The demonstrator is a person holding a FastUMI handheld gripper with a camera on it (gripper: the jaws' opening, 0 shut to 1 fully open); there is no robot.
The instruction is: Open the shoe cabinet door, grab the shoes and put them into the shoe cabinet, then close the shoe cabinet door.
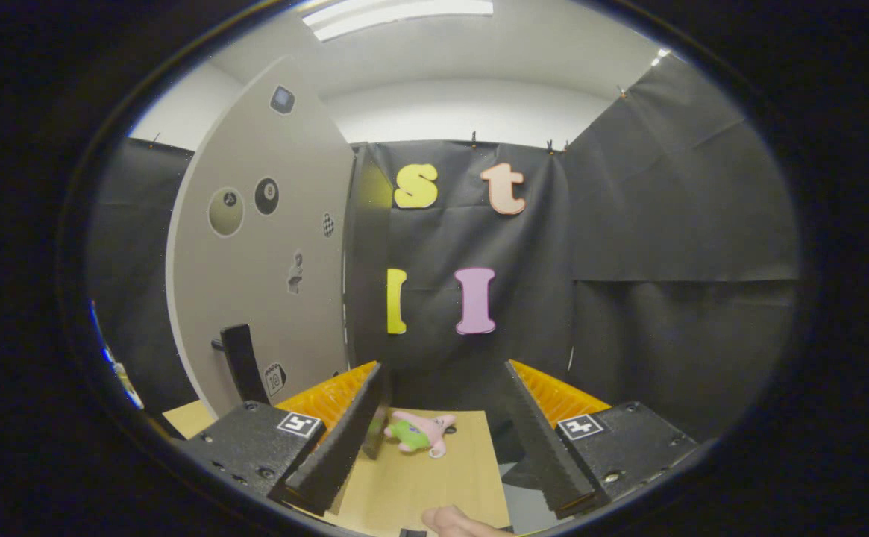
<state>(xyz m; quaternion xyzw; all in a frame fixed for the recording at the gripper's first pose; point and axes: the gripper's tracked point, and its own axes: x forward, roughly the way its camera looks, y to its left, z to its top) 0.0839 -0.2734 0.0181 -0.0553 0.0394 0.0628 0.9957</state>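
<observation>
Spread wide, my fingers (344,440) grip nothing; the gripper (441,436) is held over a tan wooden tabletop (434,485) with bare wood showing in the gap between them. Out at ten o'clock from my left finger rises the shoe cabinet door (262,246), a pale grey panel swung open toward me and dotted with small stickers. Low on that door, at about nine o'clock from my left fingertip, is its dark handle (240,362). At the door's hinged edge, toward eleven o'clock, I see the cabinet's dark side (365,253), and I cannot make out what is inside. At twelve o'clock, just ahead of my fingertips and nearer the left one, a small pink plush toy (419,432) with a green patch lies on the tabletop. At six o'clock, close under me, a fingertip of a person's hand (455,522) pokes in.
</observation>
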